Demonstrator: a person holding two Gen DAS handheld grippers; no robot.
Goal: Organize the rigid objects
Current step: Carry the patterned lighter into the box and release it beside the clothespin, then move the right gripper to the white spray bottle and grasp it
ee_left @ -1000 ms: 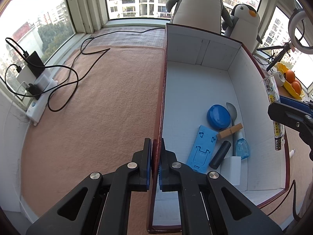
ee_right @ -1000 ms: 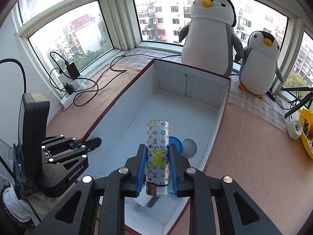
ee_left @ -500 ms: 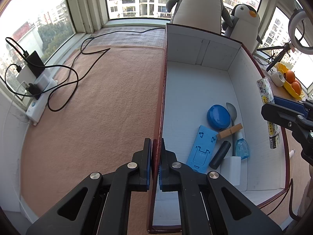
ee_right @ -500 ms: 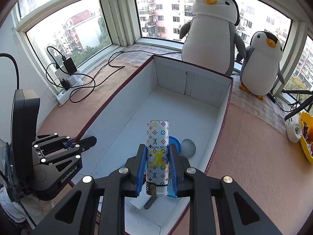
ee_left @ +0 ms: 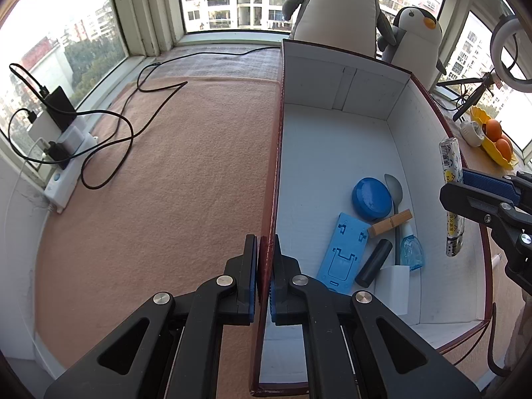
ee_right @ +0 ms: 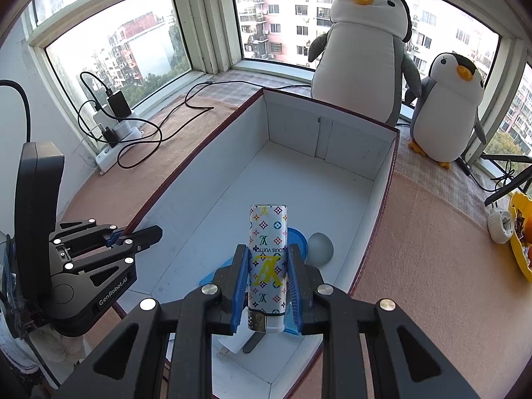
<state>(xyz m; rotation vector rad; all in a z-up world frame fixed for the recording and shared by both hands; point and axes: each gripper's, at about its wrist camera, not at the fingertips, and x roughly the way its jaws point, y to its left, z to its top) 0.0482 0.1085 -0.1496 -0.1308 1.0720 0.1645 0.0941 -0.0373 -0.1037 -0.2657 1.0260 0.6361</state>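
Note:
My left gripper (ee_left: 265,259) is shut on the left wall of the white box (ee_left: 274,183), also seen in the right wrist view (ee_right: 139,237). My right gripper (ee_right: 268,276) is shut on a white patterned lighter (ee_right: 268,252) and holds it upright above the box's near right part; the lighter also shows in the left wrist view (ee_left: 451,179). Inside the box (ee_right: 316,179) lie a blue lid (ee_left: 371,196), a grey spoon (ee_left: 394,193), a blue phone stand (ee_left: 345,256), a wooden clip (ee_left: 389,223), a black cylinder (ee_left: 374,262), a small blue bottle (ee_left: 411,252) and a white block (ee_left: 392,286).
Two plush penguins (ee_right: 362,56) (ee_right: 449,109) stand behind the box. A power strip with chargers and black cables (ee_left: 60,153) lies at the left on the pink mat (ee_left: 166,199). A yellow dish with oranges (ee_left: 497,136) sits at the far right.
The lighter in my right gripper has risen a little over the box's right wall. My left gripper has stayed clamped on the left wall.

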